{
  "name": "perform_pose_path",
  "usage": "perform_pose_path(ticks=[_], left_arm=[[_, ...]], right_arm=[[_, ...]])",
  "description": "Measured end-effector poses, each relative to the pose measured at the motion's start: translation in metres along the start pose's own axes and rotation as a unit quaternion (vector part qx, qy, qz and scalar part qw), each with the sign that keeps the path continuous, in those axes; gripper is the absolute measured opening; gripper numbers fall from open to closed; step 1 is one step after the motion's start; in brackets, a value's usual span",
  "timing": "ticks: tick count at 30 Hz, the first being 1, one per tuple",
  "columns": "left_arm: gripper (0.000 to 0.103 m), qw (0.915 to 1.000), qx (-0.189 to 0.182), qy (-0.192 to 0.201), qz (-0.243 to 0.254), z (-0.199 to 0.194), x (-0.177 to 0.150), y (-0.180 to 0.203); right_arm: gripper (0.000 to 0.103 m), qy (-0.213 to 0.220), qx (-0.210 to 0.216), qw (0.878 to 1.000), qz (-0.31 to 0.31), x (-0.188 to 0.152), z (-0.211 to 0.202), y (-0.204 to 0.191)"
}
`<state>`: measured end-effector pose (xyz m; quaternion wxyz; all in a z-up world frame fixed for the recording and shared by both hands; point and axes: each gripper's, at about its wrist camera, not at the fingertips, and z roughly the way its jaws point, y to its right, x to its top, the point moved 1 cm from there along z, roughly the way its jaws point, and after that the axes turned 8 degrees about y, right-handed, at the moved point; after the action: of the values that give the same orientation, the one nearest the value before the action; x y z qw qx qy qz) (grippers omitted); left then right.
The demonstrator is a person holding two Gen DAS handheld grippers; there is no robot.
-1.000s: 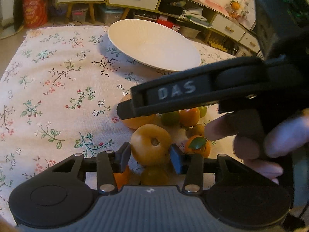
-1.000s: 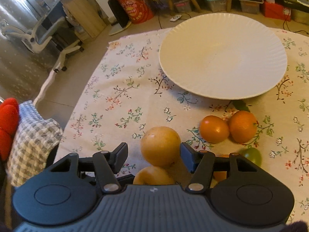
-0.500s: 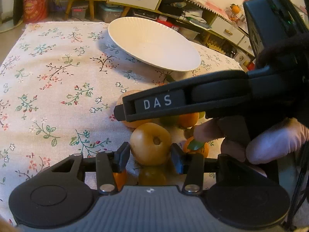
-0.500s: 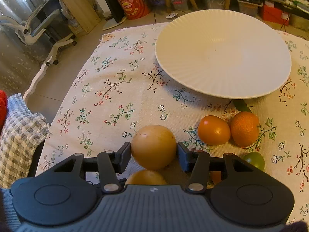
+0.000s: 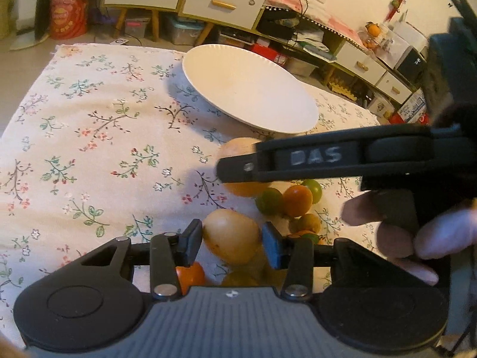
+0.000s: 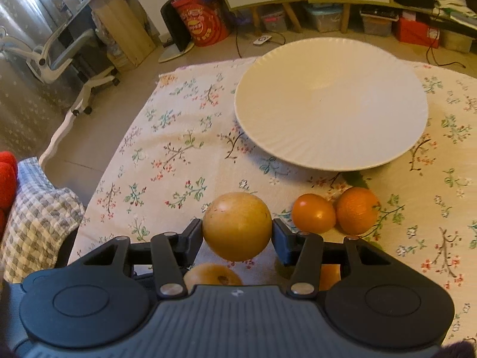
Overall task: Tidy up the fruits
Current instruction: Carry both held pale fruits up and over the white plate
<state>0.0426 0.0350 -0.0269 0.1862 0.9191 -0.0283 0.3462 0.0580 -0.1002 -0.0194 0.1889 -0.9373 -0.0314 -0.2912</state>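
Cloth left of plate: the tablecloth (image 6: pixel 179 155) lay bare and passable.
Plate: the white plate (image 6: pixel 331 101) held nothing.
Fruit cluster: oranges (image 6: pixel 313 213) crowded just before the plate.

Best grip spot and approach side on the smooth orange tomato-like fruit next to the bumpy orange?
Grip the smooth orange fruit across its front and back, coming from above. It is round and lies on the tablecloth, and the bumpy orange sits tight against its right side, so a left-right pinch has no room there. Probably wait: the right gripper is shut on a yellow pear.
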Motion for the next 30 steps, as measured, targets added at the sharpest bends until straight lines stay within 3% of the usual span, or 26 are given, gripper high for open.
perform_pose_path(ticks=[18, 30], left_arm=[[0.020, 0.9988, 0.003, 0.042, -0.026, -0.010, 0.025, 0.002], [0.019, 0.9963, 0.000, 0.072, -0.046, 0.012, 0.076, 0.006]], right_arm=[[0.046, 0.066, -0.017, 0.996, 0.054, 0.027, -0.032, 0.037], [0.046, 0.105, -0.025, 0.991, 0.080, 0.041, -0.039, 0.063]])
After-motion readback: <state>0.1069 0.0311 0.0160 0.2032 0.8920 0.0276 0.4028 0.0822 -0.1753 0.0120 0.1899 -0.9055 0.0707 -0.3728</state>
